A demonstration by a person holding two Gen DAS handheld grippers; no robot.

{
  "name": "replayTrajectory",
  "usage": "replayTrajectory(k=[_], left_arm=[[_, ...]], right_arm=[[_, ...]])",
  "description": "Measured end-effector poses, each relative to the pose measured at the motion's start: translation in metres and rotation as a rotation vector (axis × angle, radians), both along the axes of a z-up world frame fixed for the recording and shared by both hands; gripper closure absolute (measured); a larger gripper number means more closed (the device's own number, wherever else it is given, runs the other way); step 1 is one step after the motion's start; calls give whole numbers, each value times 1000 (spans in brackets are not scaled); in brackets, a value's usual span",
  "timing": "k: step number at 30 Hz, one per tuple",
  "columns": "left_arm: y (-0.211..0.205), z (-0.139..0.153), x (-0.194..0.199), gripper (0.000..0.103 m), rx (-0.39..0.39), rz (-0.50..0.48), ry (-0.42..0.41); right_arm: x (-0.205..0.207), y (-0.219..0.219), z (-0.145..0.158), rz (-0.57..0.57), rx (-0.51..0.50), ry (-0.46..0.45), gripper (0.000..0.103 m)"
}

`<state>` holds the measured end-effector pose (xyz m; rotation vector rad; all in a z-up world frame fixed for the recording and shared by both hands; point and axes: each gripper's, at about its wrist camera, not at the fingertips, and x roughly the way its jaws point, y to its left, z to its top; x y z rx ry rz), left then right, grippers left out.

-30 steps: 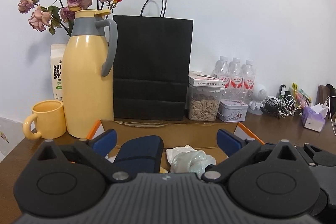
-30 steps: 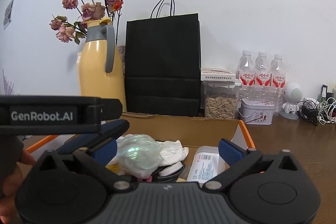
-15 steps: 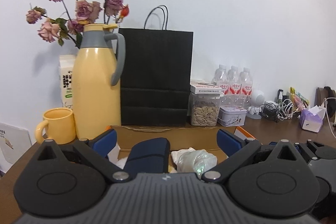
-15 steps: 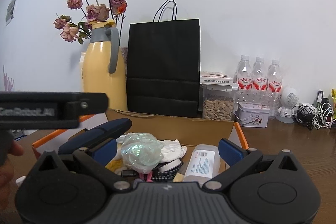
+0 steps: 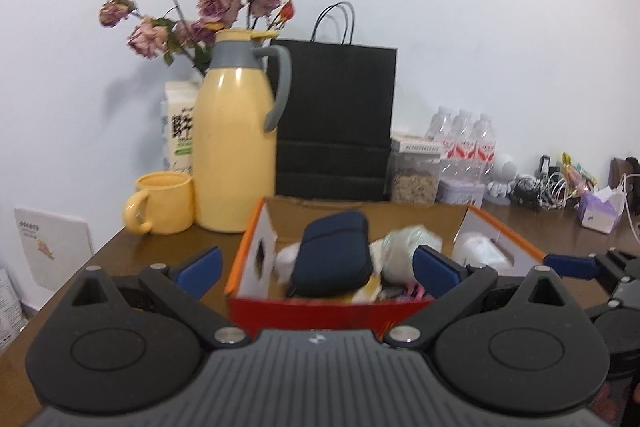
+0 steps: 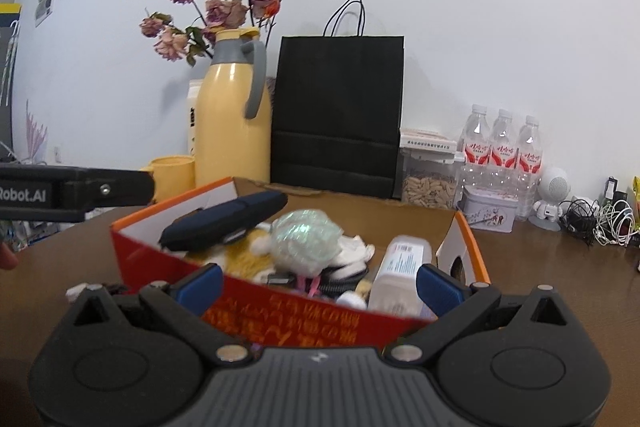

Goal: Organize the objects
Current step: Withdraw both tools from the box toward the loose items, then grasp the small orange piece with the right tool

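**Left wrist view: both hand-held grippers standing wide before the filled box**

Left wrist view is showing the left hand-held gripper (image 5: 316, 265) hanging with its blue fingers spread wide and gripping nothing; just beyond it an orange-and-red cardboard box (image 5: 328, 307) is sitting on the brown worktop (image 5: 168, 251); a dark blue case (image 5: 334, 259) is lying tilted on top of the jumble inside, beside a crumpled pale-green wrapper (image 5: 404, 247).

Right wrist view is showing the right hand-held gripper (image 6: 318, 287) also standing wide and empty, its fingers flanking the box's red front wall; inside, the case is resting toward the left, the wrapper in the middle, and a white bottle (image 6: 400, 279) is lying toward the right; what lies beneath them is too blurred to tell.

Behind the box a yellow jug (image 5: 236, 155) and a yellow mug (image 5: 164, 203) are standing side by side; a black paper bag (image 5: 336, 123) is standing upright against the wall.
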<state>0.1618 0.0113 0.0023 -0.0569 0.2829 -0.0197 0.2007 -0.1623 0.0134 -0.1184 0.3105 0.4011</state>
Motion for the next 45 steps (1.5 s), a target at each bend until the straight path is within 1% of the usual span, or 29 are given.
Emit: replayTrajectory(k=[10, 14, 17, 23, 25, 28, 30, 33, 34, 35, 36, 37, 39, 40, 42, 45], left_arm=[[43, -26, -25, 0, 7, 63, 136], [60, -33, -34, 0, -7, 87, 166], [68, -38, -36, 0, 0, 89, 193], [75, -50, -36, 0, -1, 97, 223], [75, -51, -35, 0, -5, 96, 226], [74, -53, -35, 0, -2, 94, 226], [74, -54, -35, 0, -2, 95, 227], [75, -54, -35, 0, -10, 93, 228], [75, -55, -35, 0, -13, 93, 227], [75, -55, -35, 0, -15, 93, 227], [75, -55, -35, 0, -16, 94, 228], [75, -55, -34, 0, -17, 94, 229], [76, -55, -34, 0, -20, 95, 231], [76, -55, -34, 0, -22, 96, 230], [76, -56, -34, 0, -24, 97, 231], [76, -56, -33, 0, -23, 99, 234]], right_arm=[[-27, 3, -14, 9, -33, 56, 0], [-31, 10, -19, 15, -59, 84, 0], [-33, 14, -23, 18, -72, 104, 0], [-31, 21, -30, 22, -98, 147, 0], [-28, 24, -32, 26, -97, 167, 3], [-23, 28, -34, 43, -89, 201, 16], [-19, 32, -35, 55, -85, 226, 30], [-11, 39, -36, 63, -79, 251, 42], [-8, 41, -37, 62, -79, 259, 44], [-6, 43, -38, 56, -79, 266, 49], [-3, 44, -38, 51, -80, 273, 57], [0, 46, -39, 49, -81, 285, 61], [5, 49, -41, 48, -80, 305, 73], [6, 49, -41, 50, -75, 306, 76], [7, 51, -41, 52, -78, 304, 89], [6, 51, -41, 59, -79, 303, 90]])
